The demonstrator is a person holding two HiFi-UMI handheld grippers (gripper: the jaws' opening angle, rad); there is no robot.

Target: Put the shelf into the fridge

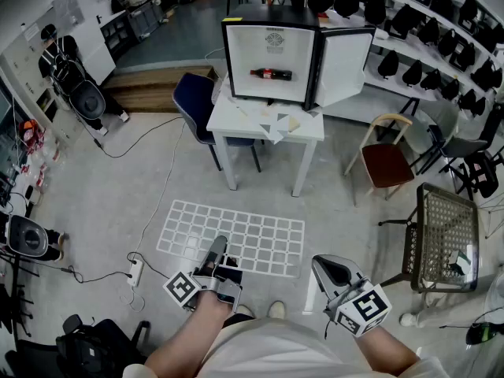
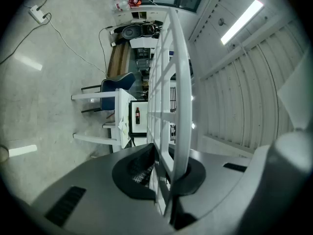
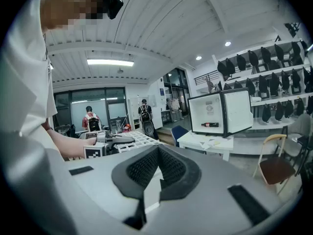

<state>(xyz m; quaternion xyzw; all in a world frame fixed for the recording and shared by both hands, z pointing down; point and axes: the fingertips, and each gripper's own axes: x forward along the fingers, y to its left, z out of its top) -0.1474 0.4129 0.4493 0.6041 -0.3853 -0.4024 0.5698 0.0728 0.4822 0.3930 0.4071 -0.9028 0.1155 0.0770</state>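
Note:
The white wire shelf (image 1: 236,239) hangs flat above the floor in front of me, and my left gripper (image 1: 216,250) is shut on its near edge. In the left gripper view the shelf (image 2: 171,82) runs edge-on up from between the jaws (image 2: 166,175). My right gripper (image 1: 329,268) is low on the right, apart from the shelf, with its jaws (image 3: 152,182) shut on nothing. The black fridge (image 1: 272,53) stands on a white table (image 1: 303,128) ahead with its door open to the right. A cola bottle (image 1: 272,74) lies inside.
A blue chair (image 1: 193,101) stands left of the table and a wooden chair with a red seat (image 1: 387,162) to its right. A metal mesh chair (image 1: 446,235) is near my right side. A power strip with cable (image 1: 135,270) lies on the floor. Papers (image 1: 276,124) cover the table front.

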